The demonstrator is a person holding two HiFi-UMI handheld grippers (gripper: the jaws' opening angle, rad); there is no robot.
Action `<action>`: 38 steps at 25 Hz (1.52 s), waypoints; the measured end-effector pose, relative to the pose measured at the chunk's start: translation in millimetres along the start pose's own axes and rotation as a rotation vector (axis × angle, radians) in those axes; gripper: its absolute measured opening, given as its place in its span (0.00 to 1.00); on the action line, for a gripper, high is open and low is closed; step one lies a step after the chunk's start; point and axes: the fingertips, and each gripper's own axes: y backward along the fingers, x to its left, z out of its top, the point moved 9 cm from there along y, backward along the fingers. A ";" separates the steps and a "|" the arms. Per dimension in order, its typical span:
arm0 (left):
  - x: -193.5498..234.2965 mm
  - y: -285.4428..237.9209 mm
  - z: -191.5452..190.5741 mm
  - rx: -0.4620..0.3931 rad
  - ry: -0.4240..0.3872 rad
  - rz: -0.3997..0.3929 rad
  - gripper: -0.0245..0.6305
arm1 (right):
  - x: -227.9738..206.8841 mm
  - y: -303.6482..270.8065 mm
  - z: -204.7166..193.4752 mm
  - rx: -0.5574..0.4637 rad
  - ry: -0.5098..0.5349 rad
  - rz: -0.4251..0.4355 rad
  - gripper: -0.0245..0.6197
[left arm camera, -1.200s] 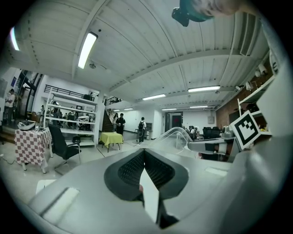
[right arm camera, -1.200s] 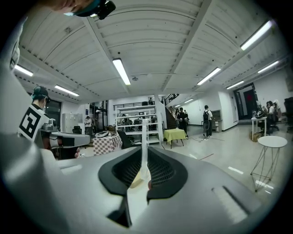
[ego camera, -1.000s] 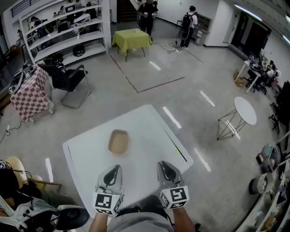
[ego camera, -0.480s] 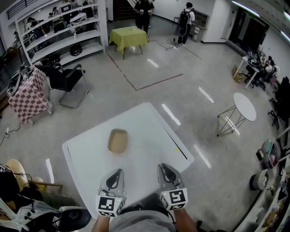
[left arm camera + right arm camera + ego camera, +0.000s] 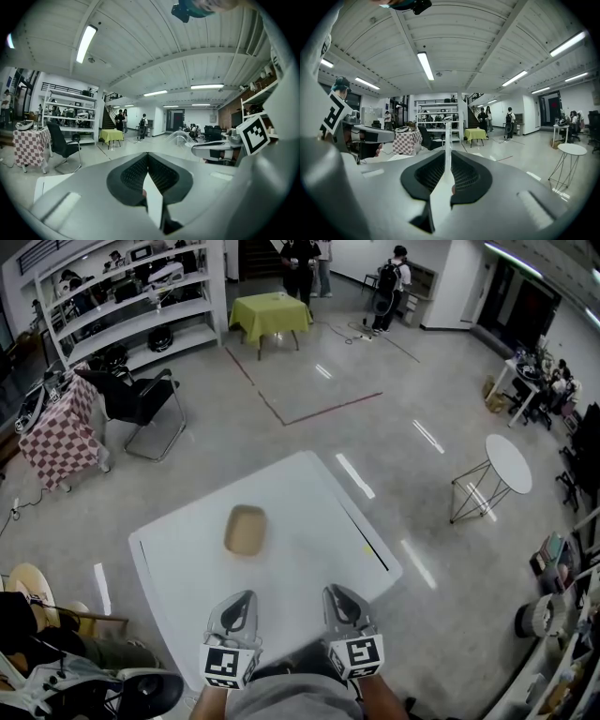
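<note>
Barely any change: left gripper (image 5: 240, 600) and right gripper (image 5: 337, 594) stay at bottom centre, both pinched closed and empty. Tan tray (image 5: 246, 530) is unmoved on the white table (image 5: 314, 507).

Lighting: bright, even, indoor, from ceiling strip lights (image 5: 424, 65).
Glare: white streaks of reflected light on the polished floor (image 5: 355, 474); the white tabletop (image 5: 309, 521) is nearly washed out.
Shadows: faint, soft-edged.
Distortion: strong fisheye in both gripper views, with black rounded corners and lines bowed toward the edges; milder in the head view.
Focus: distant hall sharp; the bodies of the left hand-held gripper (image 5: 148, 161) and right hand-held gripper (image 5: 448, 154), close to the lens, are soft and smeared grey.
</note>
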 end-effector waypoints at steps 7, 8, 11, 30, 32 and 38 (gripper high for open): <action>-2.1 2.0 -2.2 0.017 -0.001 0.003 0.06 | 1.9 1.6 -2.9 0.016 -0.002 0.010 0.10; -2.4 2.0 -2.9 0.018 -0.001 0.004 0.06 | 1.8 1.5 -3.2 0.016 -0.002 0.012 0.10; -2.4 1.9 -3.1 0.016 0.003 0.006 0.06 | 1.9 0.1 -2.1 0.015 -0.001 0.018 0.10; -6.2 7.4 -0.6 0.008 0.005 0.017 0.06 | 6.0 2.4 -0.3 0.011 -0.001 0.040 0.10; -5.9 8.1 -0.7 0.007 0.005 0.018 0.06 | 6.6 2.6 -1.0 0.010 -0.001 0.041 0.10; -8.8 7.1 2.0 0.006 0.005 0.016 0.06 | 3.9 4.5 2.0 0.012 0.000 0.042 0.10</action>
